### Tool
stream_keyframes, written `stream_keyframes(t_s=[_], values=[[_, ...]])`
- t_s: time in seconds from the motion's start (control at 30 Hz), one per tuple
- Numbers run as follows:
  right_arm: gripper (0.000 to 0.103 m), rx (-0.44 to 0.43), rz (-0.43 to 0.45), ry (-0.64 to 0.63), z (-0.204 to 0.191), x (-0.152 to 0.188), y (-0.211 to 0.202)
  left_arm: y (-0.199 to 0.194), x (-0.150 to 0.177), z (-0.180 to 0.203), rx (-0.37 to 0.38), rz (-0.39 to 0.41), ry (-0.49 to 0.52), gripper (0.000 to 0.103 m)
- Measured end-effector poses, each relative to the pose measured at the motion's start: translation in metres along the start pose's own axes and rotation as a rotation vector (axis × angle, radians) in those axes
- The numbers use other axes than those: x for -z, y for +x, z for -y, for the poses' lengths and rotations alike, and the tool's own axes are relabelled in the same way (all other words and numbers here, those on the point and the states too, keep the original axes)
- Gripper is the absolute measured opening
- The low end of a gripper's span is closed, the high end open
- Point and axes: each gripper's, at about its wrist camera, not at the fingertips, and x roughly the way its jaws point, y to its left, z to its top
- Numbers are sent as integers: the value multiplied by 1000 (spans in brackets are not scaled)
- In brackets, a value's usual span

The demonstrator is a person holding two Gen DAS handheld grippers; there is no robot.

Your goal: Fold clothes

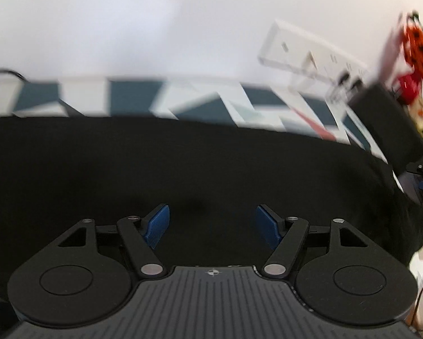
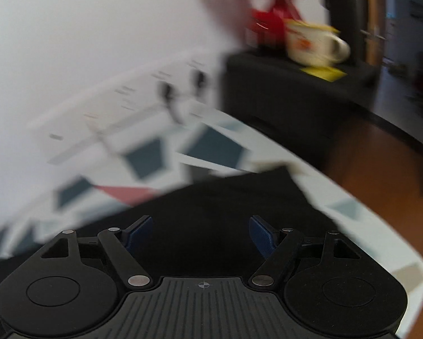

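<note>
Left wrist view: the left gripper (image 1: pixel 212 226) is hovering with jaws spread wide, gripping nothing, over the black garment (image 1: pixel 183 169) lying across the patterned surface (image 1: pixel 200 101).

Right wrist view: the right gripper (image 2: pixel 200 236) is also showing jaws spread and empty above the garment's edge, a blurred mug (image 2: pixel 313 43) sitting on a black cabinet (image 2: pixel 282 96) beyond.

- The left wrist view looks low and forward over its hand-held gripper (image 1: pixel 212 227), close above the black garment (image 1: pixel 183 163), facing the white wall.
- The right wrist view looks forward past its hand-held gripper (image 2: pixel 200 236), tilted.
- Both share the garment, the patterned cover (image 2: pixel 155 158) and the wall sockets (image 1: pixel 313 53).
</note>
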Motion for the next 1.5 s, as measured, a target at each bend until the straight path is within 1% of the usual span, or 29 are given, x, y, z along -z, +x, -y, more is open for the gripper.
stream_keyframes(t_s=[0.07,0.1,0.17,0.2,0.23,0.27,0.3,0.37,0.4,0.47,0.5,0.57,0.73,0.9,1.03,1.17,1.23,1.27,1.3,1.33,1.43,1.47,1.5], values=[[76,41,-50,-69,4,-1,28,16,2,14,-24,-21,3,70],[76,59,-77,-112,3,-1,44,24,4,21,-36,-32,5,70],[76,96,-87,-154,6,-9,72,40,6,35,-60,-53,8,70],[76,114,-85,-168,8,-14,86,48,7,42,-72,-64,10,75],[76,118,-93,-167,12,-18,98,55,8,49,-84,-75,11,84],[74,104,-117,-153,19,-22,110,63,10,56,-96,-85,13,85],[68,82,-149,-144,26,-24,121,70,10,66,-107,-90,22,85],[66,58,-201,-173,31,-27,139,81,9,90,-129,-91,52,85],[66,47,-208,-198,33,-28,144,86,8,100,-144,-90,65,85],[63,15,-205,-236,35,-35,151,95,6,113,-192,-75,88,85],[57,7,-204,-243,36,-41,156,101,5,118,-228,-57,102,87],[53,12,-189,-258,34,-56,169,113,-3,122,-262,-19,78,91],[52,-1,-144,-330,12,-86,207,141,-33,126,-312,29,13,96],[52,-16,-131,-354,-6,-116,239,164,-62,129,-340,48,-24,98],[53,-20,-126,-355,-18,-135,261,176,-76,131,-364,64,-50,101],[55,-19,-117,-353,-23,-144,274,182,-84,132,-380,65,-70,102],[64,-11,-111,-353,-21,-144,275,177,-82,133,-389,44,-62,102],[73,-23,-106,-358,-19,-143,271,170,-80,134,-400,39,-53,101],[75,-53,-104,-360,-15,-142,264,161,-77,135,-410,41,-46,101],[75,-83,-102,-361,-10,-141,256,150,-73,136,-409,52,-40,101],[77,-185,-74,-348,9,-134,223,114,-51,138,-368,60,-49,101],[81,-212,-58,-336,18,-130,208,102,-44,138,-353,60,-53,102],[85,-219,-49,-317,26,-124,194,90,-36,139,-339,60,-58,102]])
